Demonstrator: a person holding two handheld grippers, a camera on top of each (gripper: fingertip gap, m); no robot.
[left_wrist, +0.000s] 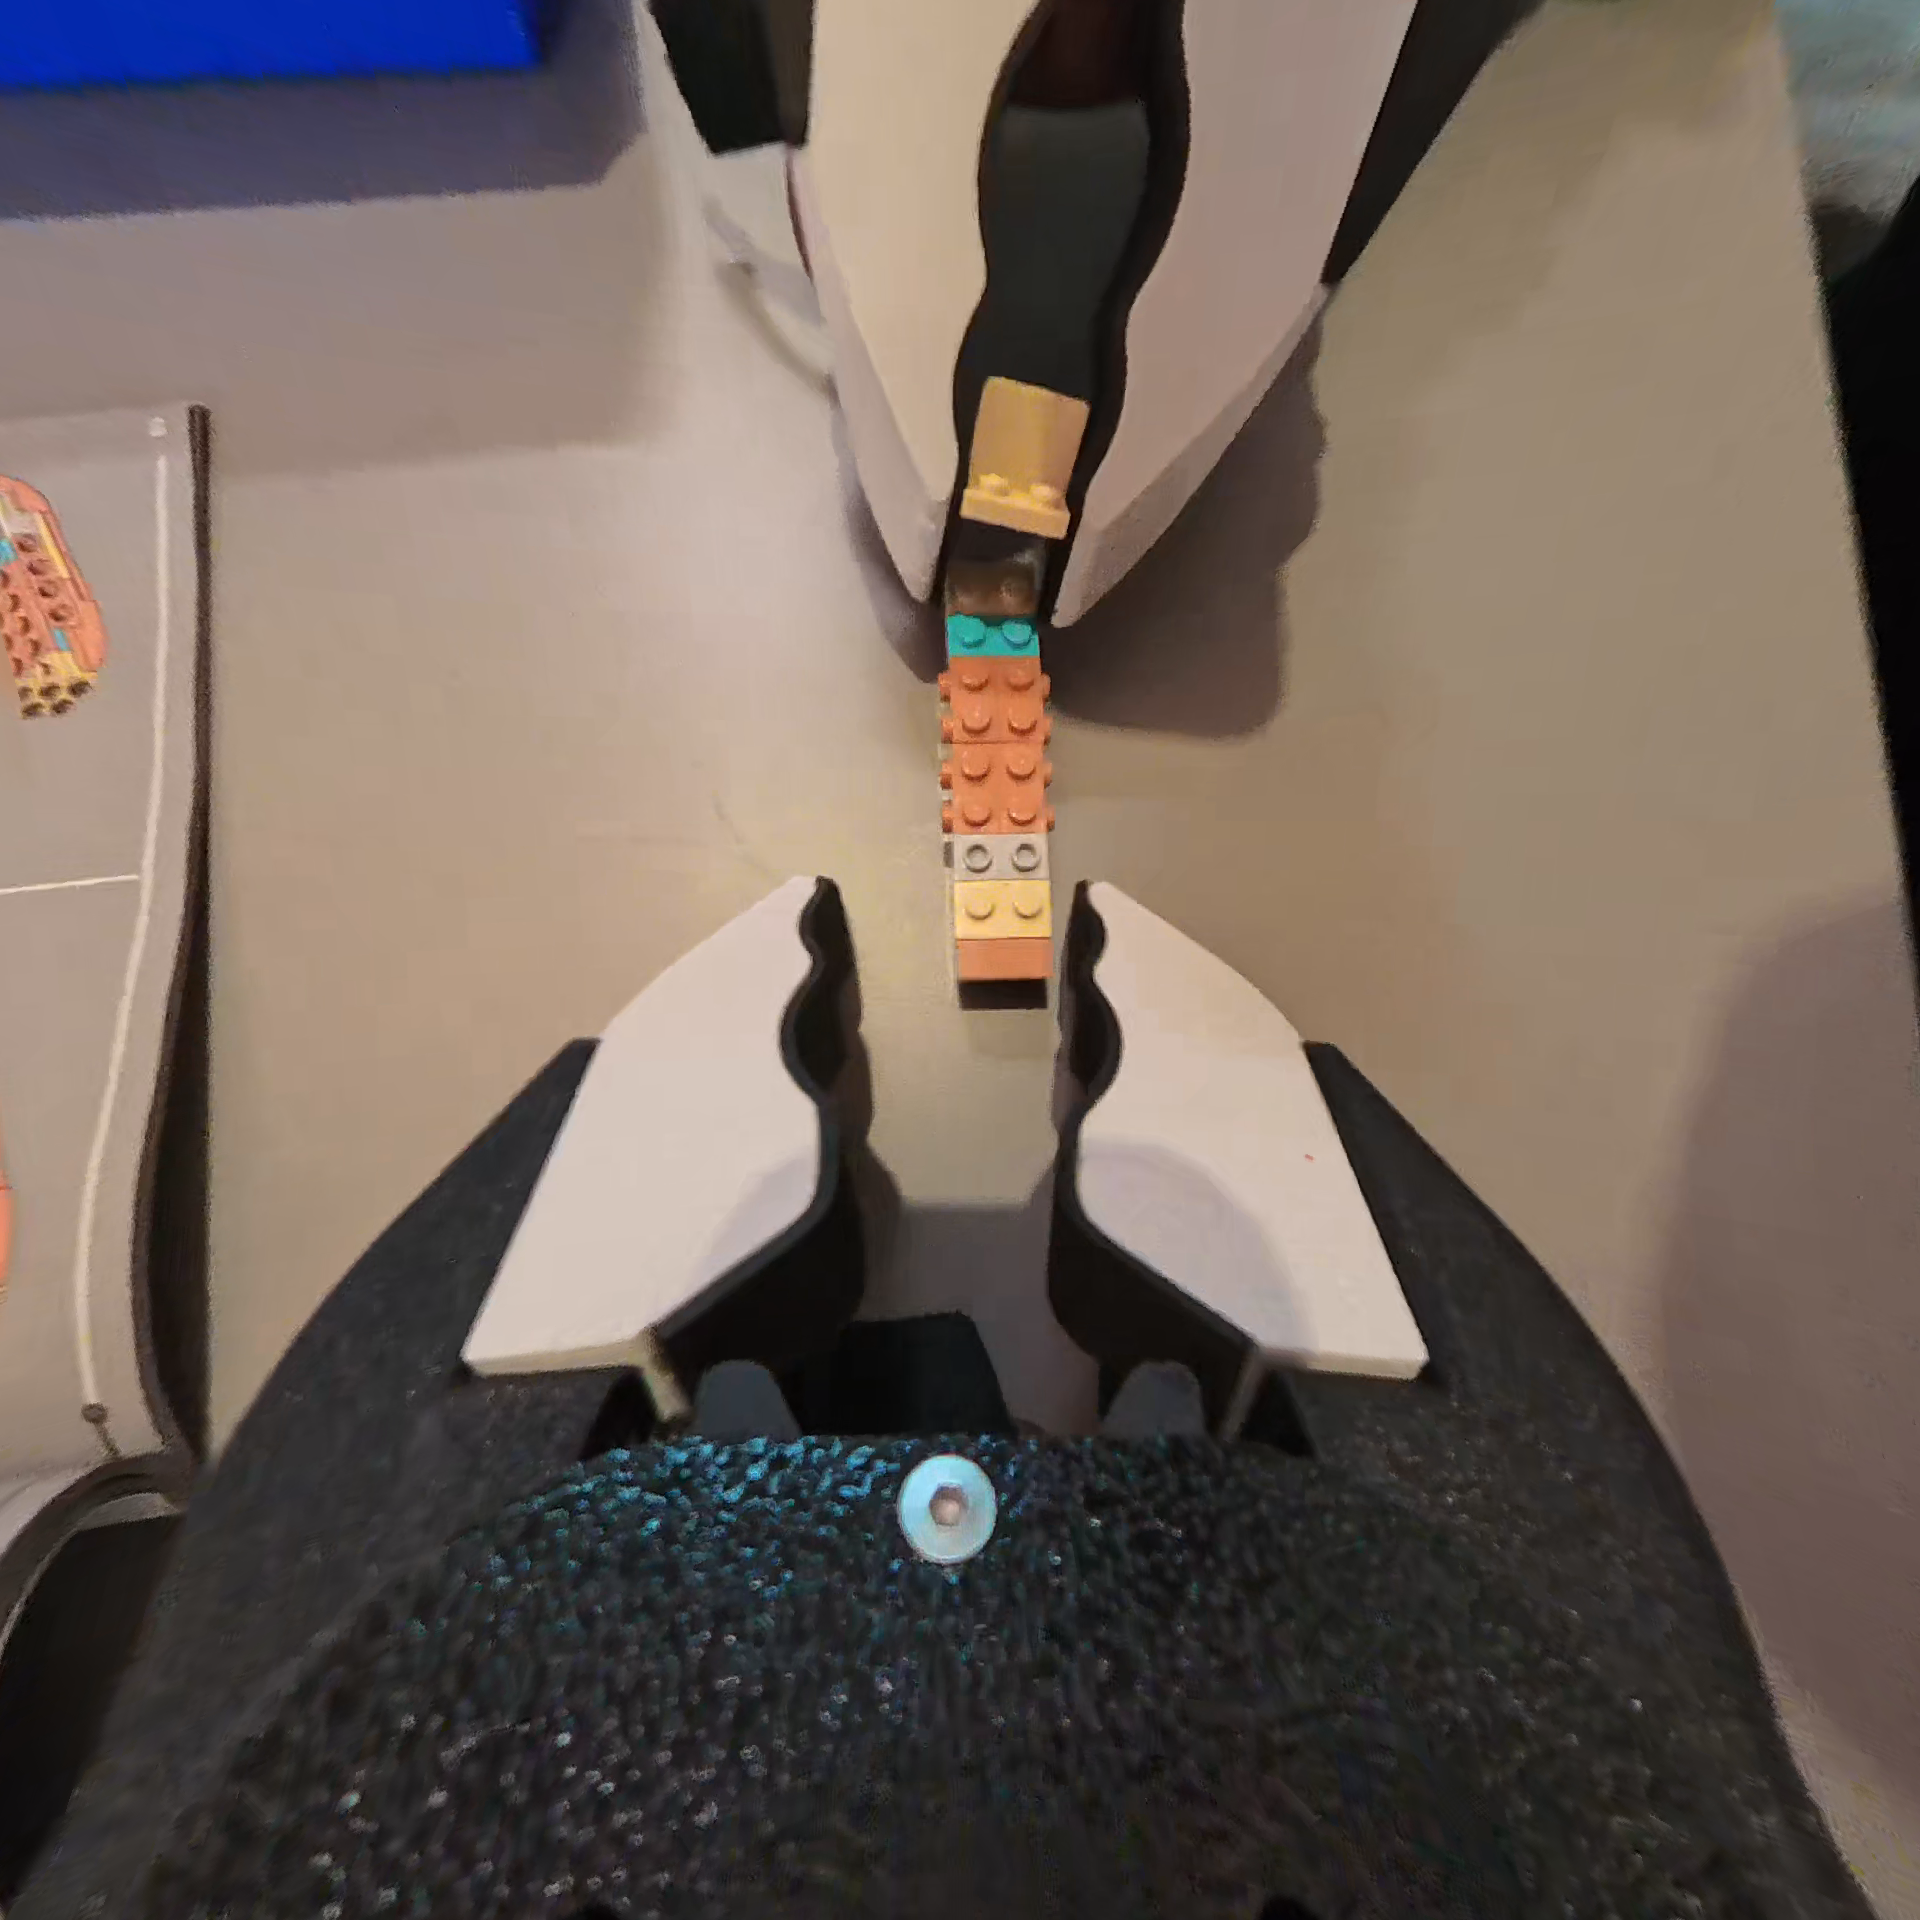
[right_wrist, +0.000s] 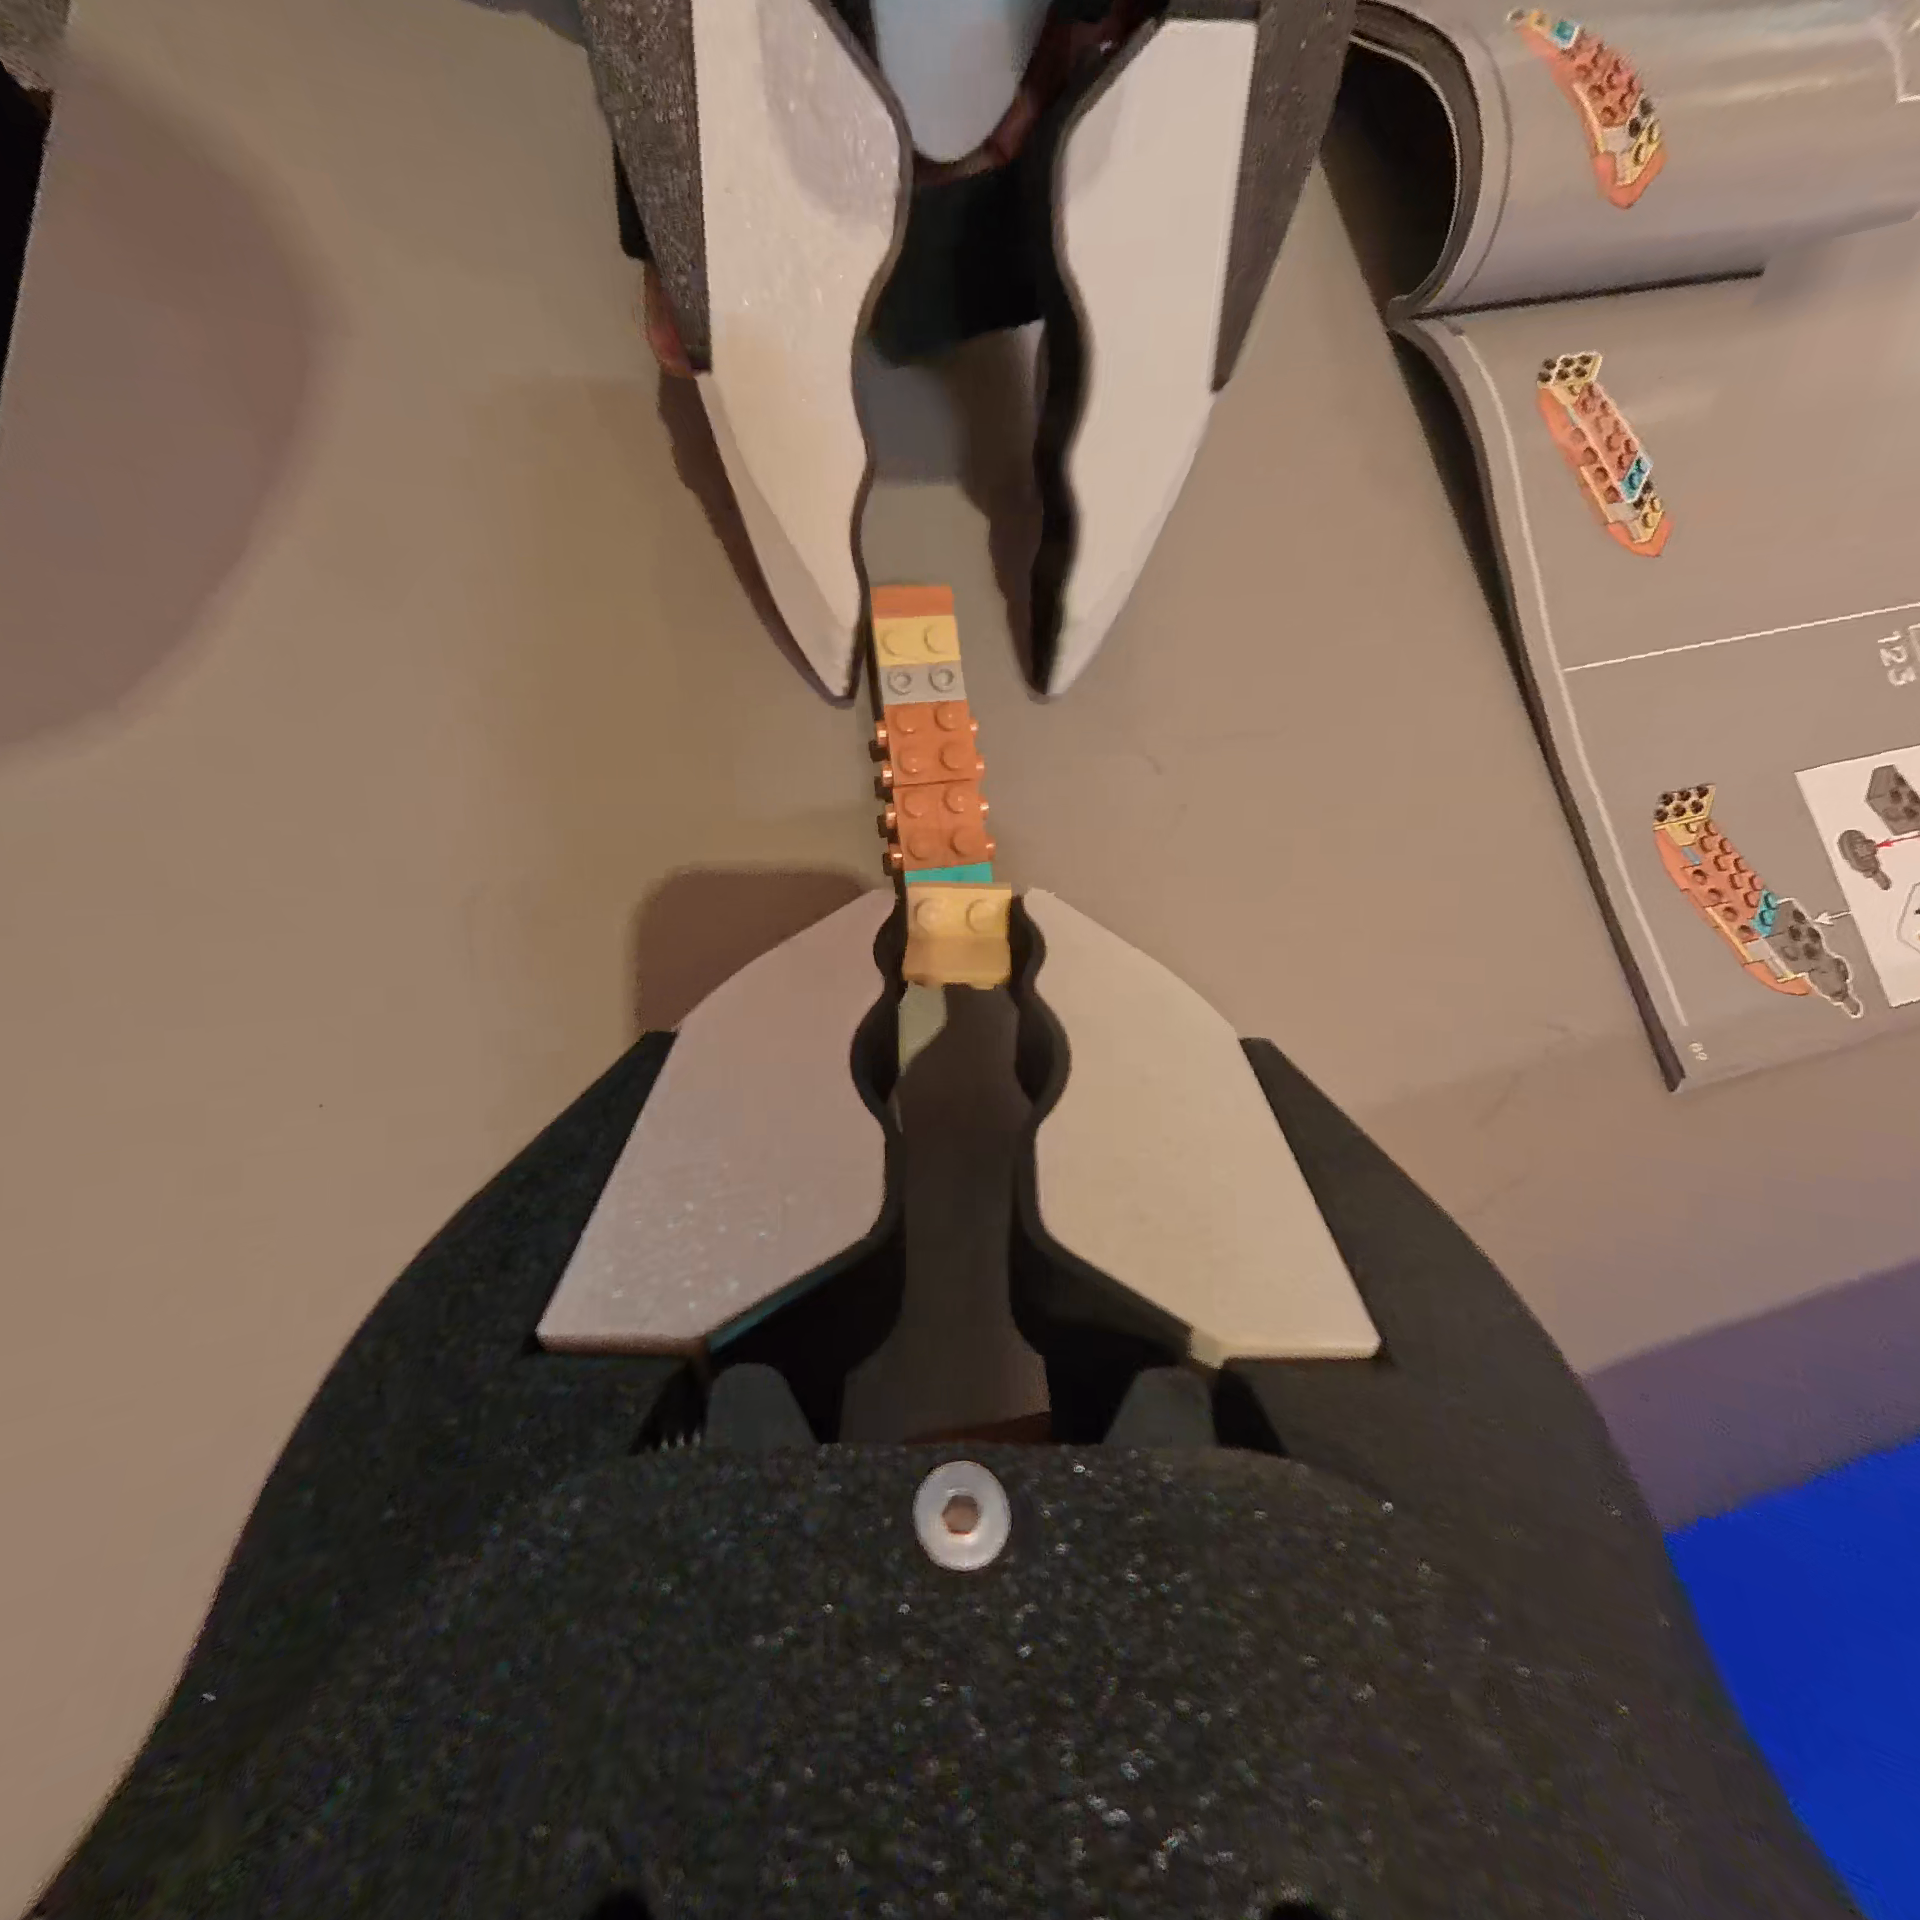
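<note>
Two tools face each other tip to tip over a plain beige table (left_wrist: 436, 727), with one long, narrow strip of studded plastic building bricks (left_wrist: 995, 790) stretched between them. The strip's long axis runs straight from one tool to the other. Along its studded top, from the left tool's end, there are one smooth orange-brown end block, one pale yellow two-stud piece, one grey two-stud piece, two orange-brown four-stud pieces with extra studs on their sides, one teal two-stud piece and one dark piece.

The right tool (right_wrist: 958, 940) grips one tan two-stud brick (right_wrist: 958, 935), both black wavy pads pressed against its sides. This tan brick sits over the strip's teal end; whether it touches the strip cannot be told.

The left tool (left_wrist: 951, 935) stands open, its two white fingers (left_wrist: 717, 1091) spread on either side of the strip's yellow and orange-brown end. In its own view, table shows between each pad and the bricks. In the right wrist view one tip lies just beside the strip's edge, and contact there cannot be told.

One grey instruction booklet (right_wrist: 1714, 675) lies open on the table to the side, well apart from the tools, its pages carrying several small drawings of an orange-brown brick build. One bright blue flat object (right_wrist: 1808, 1621) shows at a corner of each view.
</note>
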